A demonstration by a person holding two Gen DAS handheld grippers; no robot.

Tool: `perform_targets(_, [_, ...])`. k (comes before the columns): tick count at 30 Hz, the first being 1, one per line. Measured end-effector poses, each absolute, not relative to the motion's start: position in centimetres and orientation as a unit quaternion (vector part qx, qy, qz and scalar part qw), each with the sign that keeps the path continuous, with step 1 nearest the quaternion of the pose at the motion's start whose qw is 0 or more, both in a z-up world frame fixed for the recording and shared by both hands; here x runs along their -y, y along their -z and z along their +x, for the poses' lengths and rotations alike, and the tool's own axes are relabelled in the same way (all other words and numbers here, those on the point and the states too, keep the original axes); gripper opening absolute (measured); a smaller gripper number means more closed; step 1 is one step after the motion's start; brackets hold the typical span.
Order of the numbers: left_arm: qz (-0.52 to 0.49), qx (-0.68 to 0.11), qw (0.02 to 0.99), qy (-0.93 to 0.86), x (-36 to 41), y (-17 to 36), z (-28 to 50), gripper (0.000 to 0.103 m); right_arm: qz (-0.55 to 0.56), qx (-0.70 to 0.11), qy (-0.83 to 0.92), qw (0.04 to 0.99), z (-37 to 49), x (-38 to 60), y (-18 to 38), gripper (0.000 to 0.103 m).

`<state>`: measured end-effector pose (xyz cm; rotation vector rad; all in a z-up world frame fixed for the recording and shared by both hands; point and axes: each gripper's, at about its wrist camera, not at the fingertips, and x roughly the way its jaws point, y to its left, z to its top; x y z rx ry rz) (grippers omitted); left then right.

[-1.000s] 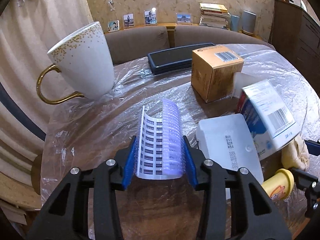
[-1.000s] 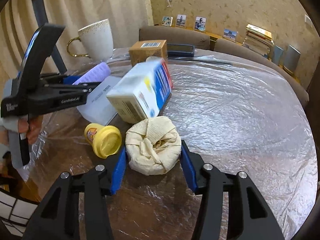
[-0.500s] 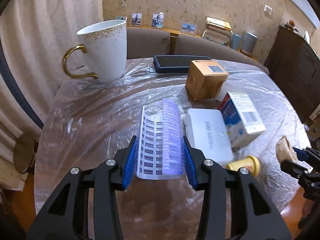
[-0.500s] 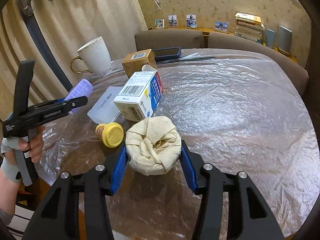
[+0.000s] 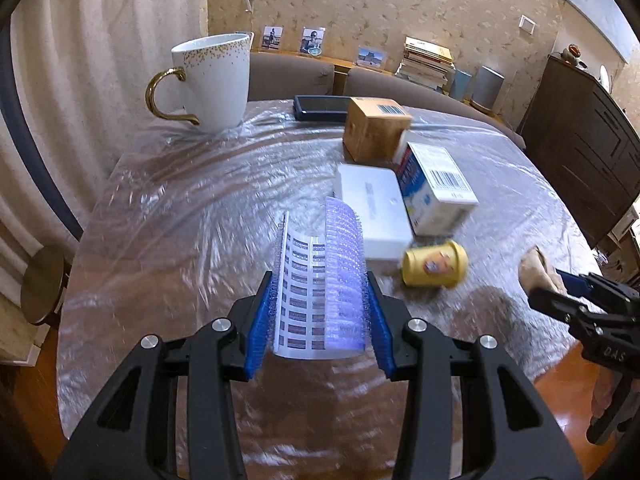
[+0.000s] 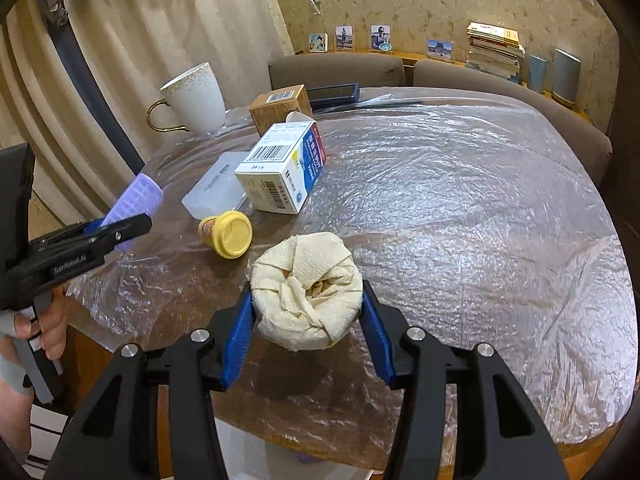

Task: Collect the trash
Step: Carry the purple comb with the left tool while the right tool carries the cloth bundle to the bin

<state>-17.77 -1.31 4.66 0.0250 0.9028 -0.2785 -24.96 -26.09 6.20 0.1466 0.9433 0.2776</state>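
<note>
My left gripper (image 5: 320, 312) is shut on a curled purple blister sheet (image 5: 324, 280) with a printed white backing, held above the near part of the table. It also shows in the right wrist view (image 6: 136, 204). My right gripper (image 6: 308, 312) is shut on a crumpled cream paper wad (image 6: 306, 288), held over the table's near edge. The wad and the right gripper show at the right of the left wrist view (image 5: 538, 276).
On the plastic-covered table (image 6: 480, 200) lie a yellow pot (image 6: 228, 234), a blue-white carton (image 6: 282, 168), a white flat box (image 6: 216, 188), a brown box (image 6: 280, 106), a white gold-handled mug (image 6: 194, 100) and a dark case (image 6: 334, 92). Sofa backs stand behind.
Both grippers have drawn back and up from the table, each still holding its piece. The table objects look smaller and farther away.
</note>
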Motion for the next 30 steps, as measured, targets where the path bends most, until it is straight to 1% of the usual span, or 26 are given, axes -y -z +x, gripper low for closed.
perform_targets(12, [0.021,-0.431,0.890,0.146,1.9,-5.2,-21.9,0.044,0.061,-0.445,-0.154,0.880,-27.5,25.5,-7.3,0.050])
perform_targets(30, [0.055,-0.447,0.873,0.188,2.9,-4.9,-26.7,0.044,0.032,-0.458,-0.188,0.868,-31.5,24.4,-7.6,0.050])
